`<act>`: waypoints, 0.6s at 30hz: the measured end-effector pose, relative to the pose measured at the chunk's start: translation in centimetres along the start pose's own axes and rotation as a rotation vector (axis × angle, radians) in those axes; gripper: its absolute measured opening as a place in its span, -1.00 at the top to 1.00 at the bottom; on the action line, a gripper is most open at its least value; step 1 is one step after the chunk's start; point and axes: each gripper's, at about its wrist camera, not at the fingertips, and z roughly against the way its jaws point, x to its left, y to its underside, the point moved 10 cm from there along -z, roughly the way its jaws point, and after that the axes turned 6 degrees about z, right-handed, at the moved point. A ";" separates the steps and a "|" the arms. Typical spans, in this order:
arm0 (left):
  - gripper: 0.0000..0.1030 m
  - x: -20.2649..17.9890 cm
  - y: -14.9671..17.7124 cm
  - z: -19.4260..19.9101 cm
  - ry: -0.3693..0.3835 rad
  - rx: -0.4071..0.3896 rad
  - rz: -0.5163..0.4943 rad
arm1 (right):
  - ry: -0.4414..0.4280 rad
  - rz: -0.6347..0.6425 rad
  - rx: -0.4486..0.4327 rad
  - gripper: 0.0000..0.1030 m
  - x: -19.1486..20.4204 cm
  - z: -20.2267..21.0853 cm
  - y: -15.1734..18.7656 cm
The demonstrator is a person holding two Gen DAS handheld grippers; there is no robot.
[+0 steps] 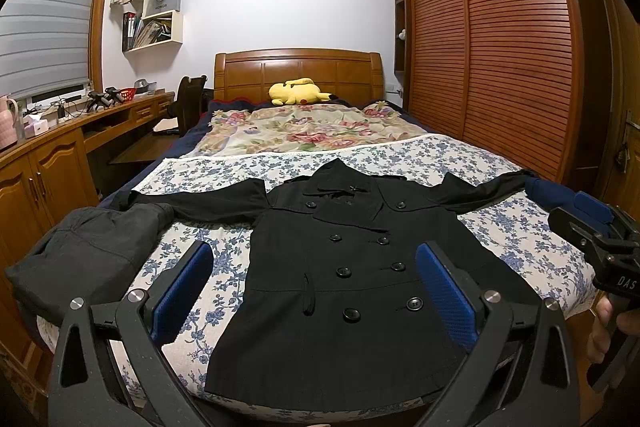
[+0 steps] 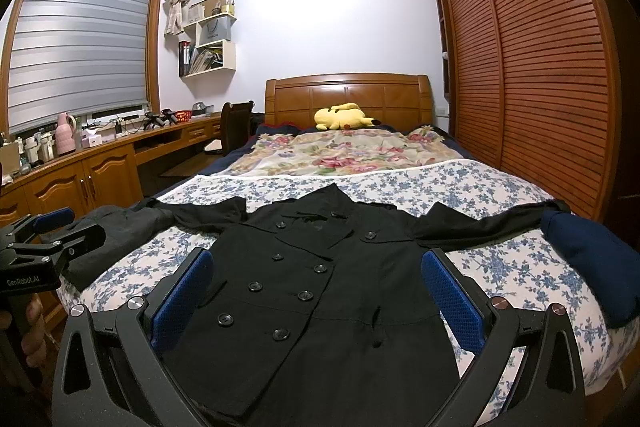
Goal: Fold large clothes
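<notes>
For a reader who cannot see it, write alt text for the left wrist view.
A black double-breasted coat lies face up, sleeves spread, on a blue-floral bedspread, framed by the open left gripper. A folded grey garment sits at its left, a yellow plush toy by the headboard.

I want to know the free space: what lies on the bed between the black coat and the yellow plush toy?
Only bedding: the blue-flowered sheet, then the floral blanket, between black coat and yellow plush toy. Both wrist views show it.

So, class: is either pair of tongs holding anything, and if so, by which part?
Nothing is held. The left tongs and right tongs are both open above the black coat, spread flat on the bed.
</notes>
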 end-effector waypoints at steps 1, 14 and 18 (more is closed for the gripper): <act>-0.97 0.0 0.0 0.0 0.000 0.000 0.000 | 0.000 0.000 0.000 -1.00 0.0 0.0 0.0; -0.97 0.0 -0.9 0.5 0.001 -0.004 -0.002 | 0.000 -0.001 -0.007 -1.00 0.0 0.1 -0.2; -0.97 0.2 -0.9 0.4 0.001 -0.001 0.001 | -0.001 0.000 -0.009 -1.00 0.0 0.1 -0.2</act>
